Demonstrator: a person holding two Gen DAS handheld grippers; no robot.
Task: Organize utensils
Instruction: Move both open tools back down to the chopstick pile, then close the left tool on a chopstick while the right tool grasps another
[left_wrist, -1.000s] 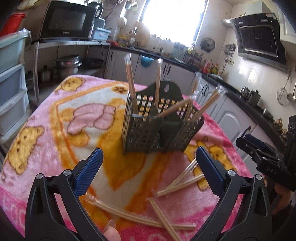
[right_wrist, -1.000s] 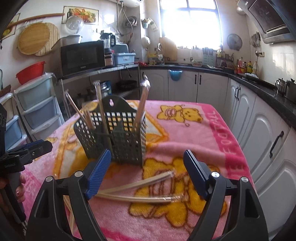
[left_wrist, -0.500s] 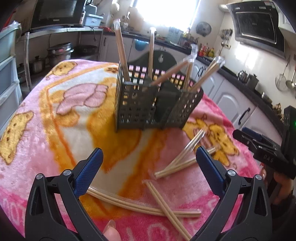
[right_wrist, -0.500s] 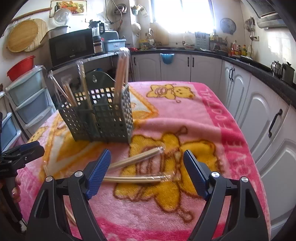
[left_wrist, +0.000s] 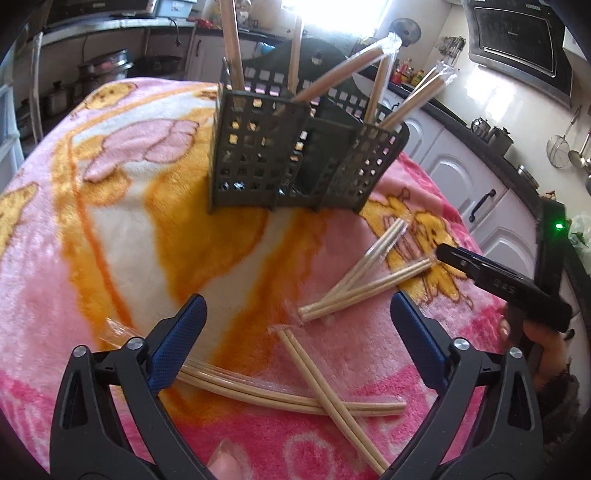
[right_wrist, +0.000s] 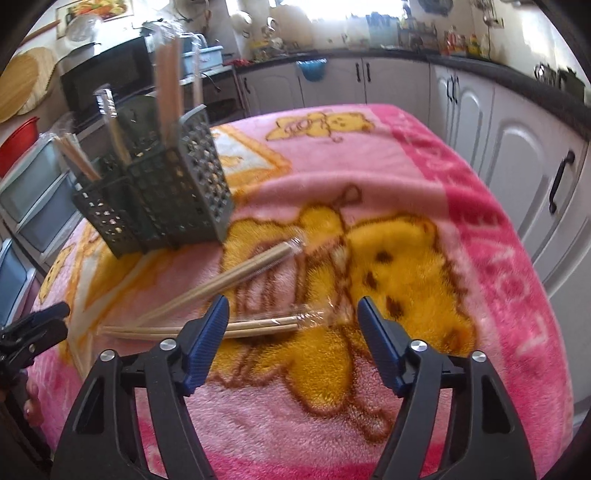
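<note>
A dark grey slotted utensil basket (left_wrist: 295, 147) stands on the pink blanket and holds several wrapped chopstick pairs upright. More wrapped pairs lie loose in front of it. My left gripper (left_wrist: 295, 314) hovers over two crossed pairs (left_wrist: 321, 373), its jaws wide and closing, touching neither. In the right wrist view the basket (right_wrist: 166, 199) is at the left. My right gripper (right_wrist: 291, 314) is low over one flat pair (right_wrist: 255, 326). Its jaws are closing with that pair's wrapped end between them, pads clear of it. Another pair (right_wrist: 236, 277) lies just beyond.
The pink bear-print blanket (right_wrist: 406, 177) covers the whole table. White kitchen cabinets (right_wrist: 517, 166) run close along its right side, and plastic drawers (right_wrist: 33, 206) stand to the left. My right gripper (left_wrist: 498, 284) shows at the left wrist view's right edge, beside two loose pairs (left_wrist: 354, 284).
Both grippers have come down toward the blanket and tipped lower, so the loose chopsticks look larger. The right jaws have narrowed and that view has rolled, leaving the basket tilted.
</note>
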